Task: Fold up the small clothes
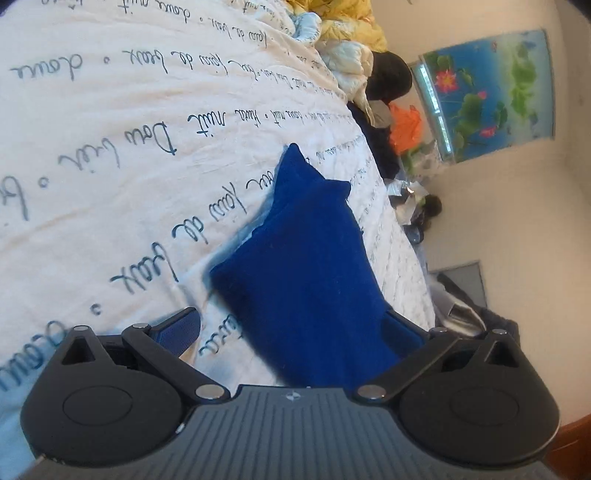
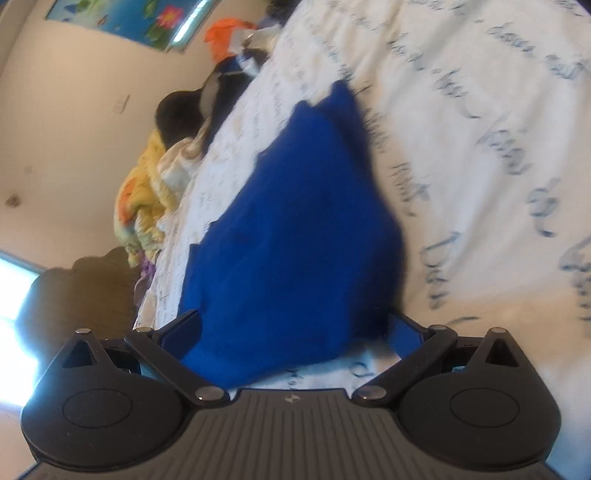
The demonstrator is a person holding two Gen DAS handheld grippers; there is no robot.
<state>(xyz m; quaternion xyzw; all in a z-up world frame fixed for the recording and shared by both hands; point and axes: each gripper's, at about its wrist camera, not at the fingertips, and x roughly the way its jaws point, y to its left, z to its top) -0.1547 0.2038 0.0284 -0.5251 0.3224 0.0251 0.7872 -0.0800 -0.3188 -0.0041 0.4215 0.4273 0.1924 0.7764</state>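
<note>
A small dark blue garment [image 1: 306, 258] lies on a white bedsheet [image 1: 110, 147] printed with dark cursive writing. In the left wrist view my left gripper [image 1: 291, 328] is open, its jaws wide apart around the garment's near end, and the cloth lies between them. In the right wrist view the same blue garment [image 2: 291, 229] lies between the jaws of my right gripper [image 2: 295, 328], which is also open. The right view is blurred. Neither gripper pinches the cloth.
A pile of yellow and white clothes [image 1: 347, 33] and a black item [image 1: 391, 74] lie at the bed's far edge. Orange cloth [image 1: 406, 125] and clutter sit beside the bed. A blue lotus poster [image 1: 487, 92] hangs on the wall. The sheet [image 2: 480, 147] spreads wide around the garment.
</note>
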